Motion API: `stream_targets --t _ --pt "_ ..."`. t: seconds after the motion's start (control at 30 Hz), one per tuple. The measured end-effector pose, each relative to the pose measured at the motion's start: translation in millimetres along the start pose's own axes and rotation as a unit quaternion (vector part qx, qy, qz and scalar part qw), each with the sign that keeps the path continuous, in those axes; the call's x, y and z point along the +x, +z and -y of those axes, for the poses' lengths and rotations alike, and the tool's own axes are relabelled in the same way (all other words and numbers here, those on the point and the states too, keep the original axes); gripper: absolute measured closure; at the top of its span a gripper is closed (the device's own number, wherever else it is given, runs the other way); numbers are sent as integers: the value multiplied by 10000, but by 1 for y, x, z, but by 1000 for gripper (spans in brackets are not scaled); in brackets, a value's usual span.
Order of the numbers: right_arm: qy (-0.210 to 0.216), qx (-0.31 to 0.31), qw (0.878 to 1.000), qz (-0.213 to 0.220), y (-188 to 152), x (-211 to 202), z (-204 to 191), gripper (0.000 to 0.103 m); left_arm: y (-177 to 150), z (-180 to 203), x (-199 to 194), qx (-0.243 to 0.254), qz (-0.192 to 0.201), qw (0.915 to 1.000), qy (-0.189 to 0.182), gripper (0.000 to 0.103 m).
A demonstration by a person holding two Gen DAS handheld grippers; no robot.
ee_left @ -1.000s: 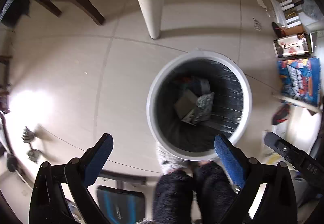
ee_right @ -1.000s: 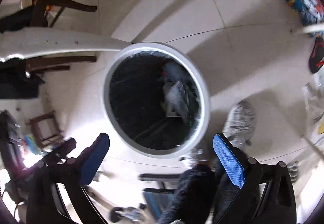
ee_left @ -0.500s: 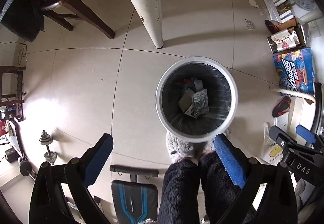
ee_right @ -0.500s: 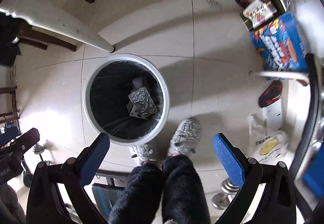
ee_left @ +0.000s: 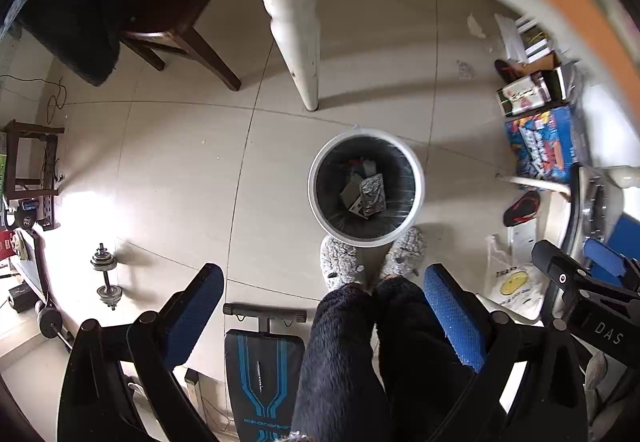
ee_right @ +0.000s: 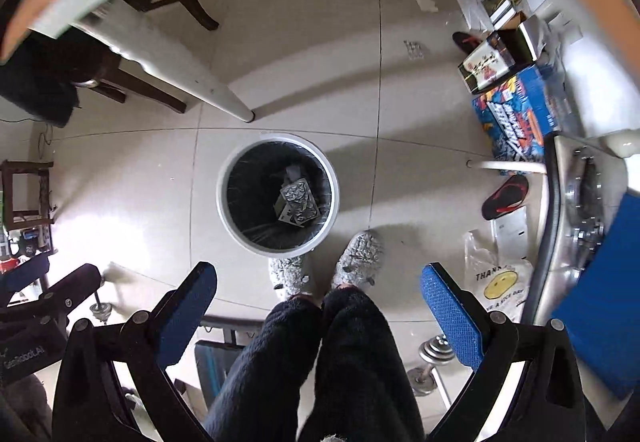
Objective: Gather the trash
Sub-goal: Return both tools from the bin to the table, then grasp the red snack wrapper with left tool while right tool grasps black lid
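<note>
Both grippers have risen well above the bin since a second ago, when its rim filled each view; now a table edge arcs across the top of both frames. Directly ahead of the left gripper [ee_left: 320, 306], the white bin [ee_left: 418, 178] stands on the tiled floor [ee_left: 160, 170], lined in black and holding a crumpled silver wrapper [ee_left: 373, 192] against a dark carton [ee_left: 352, 191]. From the right gripper [ee_right: 318, 306] the bin [ee_right: 224, 198] sits ahead and a little left, the wrapper [ee_right: 298, 200] lying near its far wall. Both tools are released and empty, blue pads spread wide with nothing between them. Grey slippers [ee_left: 338, 262] touch the bin's near side, dark fleece trousers [ee_left: 344, 362] rising between the left tool's fingers. A white table leg [ee_left: 294, 34] stands beyond the bin, a dark wooden chair [ee_left: 176, 34] further left. To the right lie a blue box [ee_left: 540, 146], a red-and-black sandal [ee_left: 522, 208] and a plastic bag [ee_left: 514, 286] printed with a yellow smiley. Left of the left tool rests a dumbbell [ee_left: 106, 280]; below it, a black-and-blue bench [ee_left: 262, 374].
</note>
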State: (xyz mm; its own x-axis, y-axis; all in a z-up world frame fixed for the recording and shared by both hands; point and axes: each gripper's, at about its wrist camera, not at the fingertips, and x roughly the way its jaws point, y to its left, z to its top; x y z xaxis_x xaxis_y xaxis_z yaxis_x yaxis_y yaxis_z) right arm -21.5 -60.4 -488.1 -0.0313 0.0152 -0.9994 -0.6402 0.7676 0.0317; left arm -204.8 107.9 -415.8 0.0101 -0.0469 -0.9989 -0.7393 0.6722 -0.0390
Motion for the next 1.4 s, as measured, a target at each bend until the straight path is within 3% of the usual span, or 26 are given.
stream_targets --t 0.17,0.37,0.53,0.77,0.97,1.17,1.23,1.4 --pt "138 -6 9999 61 -6 -65 -5 0 -4 -5 -57 39 246 9997 -44 1" --pt "377 60 9982 467 -4 -144 -10 0 11 -4 -122 144 910 9957 -3 1" --pt "631 513 9930 852 23 -199 12 0 52 13 -168 114 1436 9894 209 1" --pt "584 1279 9826 1215 104 -245 83 0 148 75 -203 240 1790 9831 298 1" --pt "284 1610 9795 1176 215 -254 177 0 249 150 -209 385 1739 9836 297 1" --pt "30 1717 9814 857 326 -216 253 0 361 223 -176 508 1388 9890 -23 2" --pt "7 1745 9819 732 349 -199 263 0 390 240 -165 583 1312 9896 -127 2" --pt "63 1790 9830 399 395 -157 277 0 445 278 -136 893 1108 9893 -333 22"
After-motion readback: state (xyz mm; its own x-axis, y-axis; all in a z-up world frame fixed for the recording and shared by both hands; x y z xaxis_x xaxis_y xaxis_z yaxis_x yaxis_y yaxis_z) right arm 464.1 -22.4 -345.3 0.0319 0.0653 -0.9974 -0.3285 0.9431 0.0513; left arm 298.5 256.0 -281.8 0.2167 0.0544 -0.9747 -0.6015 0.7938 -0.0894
